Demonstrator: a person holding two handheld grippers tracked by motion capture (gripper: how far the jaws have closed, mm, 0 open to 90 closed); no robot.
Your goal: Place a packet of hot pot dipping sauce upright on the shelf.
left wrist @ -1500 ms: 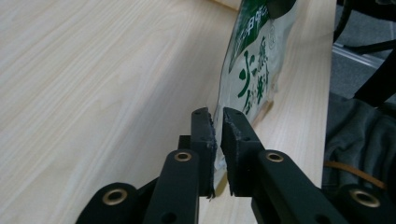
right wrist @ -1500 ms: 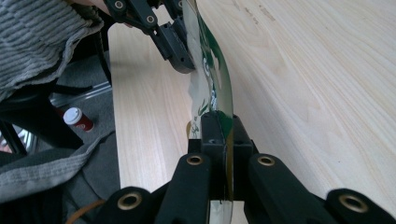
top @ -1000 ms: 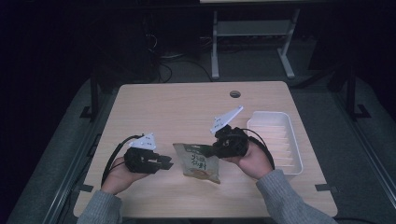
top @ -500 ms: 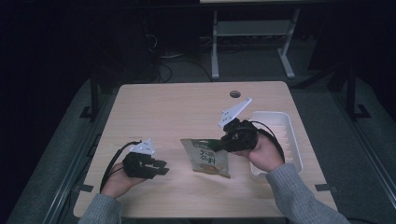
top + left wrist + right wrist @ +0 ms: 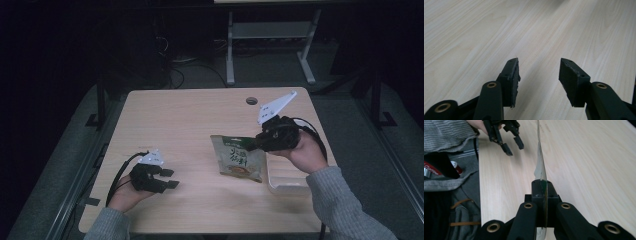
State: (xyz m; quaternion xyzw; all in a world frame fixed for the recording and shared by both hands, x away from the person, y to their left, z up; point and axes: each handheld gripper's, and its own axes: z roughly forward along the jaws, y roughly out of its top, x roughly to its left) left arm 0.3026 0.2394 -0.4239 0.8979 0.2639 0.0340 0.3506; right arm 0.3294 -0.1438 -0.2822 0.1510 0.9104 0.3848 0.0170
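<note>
Right tool (image 5: 252, 142) clamps the snack packet (image 5: 239, 159) by its top corner and has carried it rightward, centre-right of the frame, nearly over the white tray (image 5: 286, 186). Left tool (image 5: 169, 179) has retreated lower left, jaws apart, holding nothing; a drop-off looks close.

Flat green-and-tan foil snack packet (image 5: 238, 157) pinched by its top corner between the closed jaws, hanging edge-on ahead of them, seemingly clear of the table.

Lab or recording room — dim, dark walls, one light wood tabletop (image 5: 190, 120) with a cable grommet hole (image 5: 251, 101), loose cables (image 5: 175, 60) on grey floor, white metal stand legs (image 5: 270, 45) behind.
</note>
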